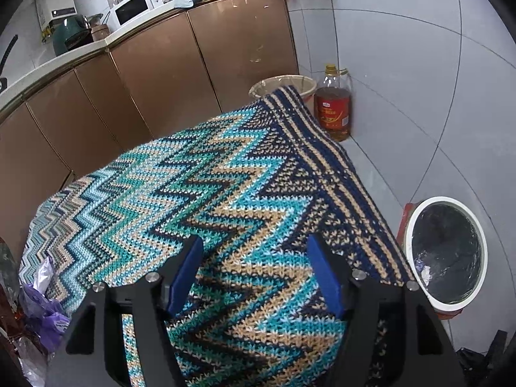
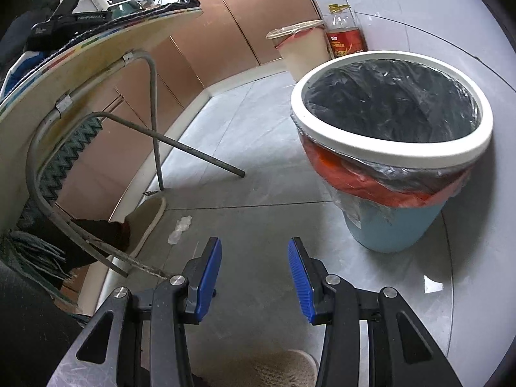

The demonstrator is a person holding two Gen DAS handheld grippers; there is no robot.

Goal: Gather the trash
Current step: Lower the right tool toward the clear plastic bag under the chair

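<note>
I am working around the pale blue plastic bin with the white ring rim and black liner (image 2: 391, 148), which is standing on the grey tiled floor (image 2: 258, 177) and serving as my landmark. Left of the bin, the round counter draped in a teal, tan and navy zigzag knitted cloth (image 1: 225, 193) is taking up most of the left view; its top is looking clear of rubbish except at the edge farthest from the bin, where crumpled purple and clear plastic wrappers (image 1: 42, 309) are lying. Beyond the bin, against the brown cabinets, a cream bucket with a thin bag liner (image 2: 300, 48) and a large oil bottle with a red label (image 2: 345, 37) are standing. Inside the bin a few small scraps are showing at the bottom of the liner, so I am judging some collecting as already done.

On the floor between the bin and the counter's metal legs, a small crumpled piece of clear plastic (image 2: 180, 229) is waiting, just ahead of my right gripper (image 2: 254, 282). Its blue-padded jaws are standing apart and holding nothing. My left gripper (image 1: 254, 277) is hovering over the cloth, jaws apart and empty too. The floor scrap and the wrappers are looking like what is left.
</note>
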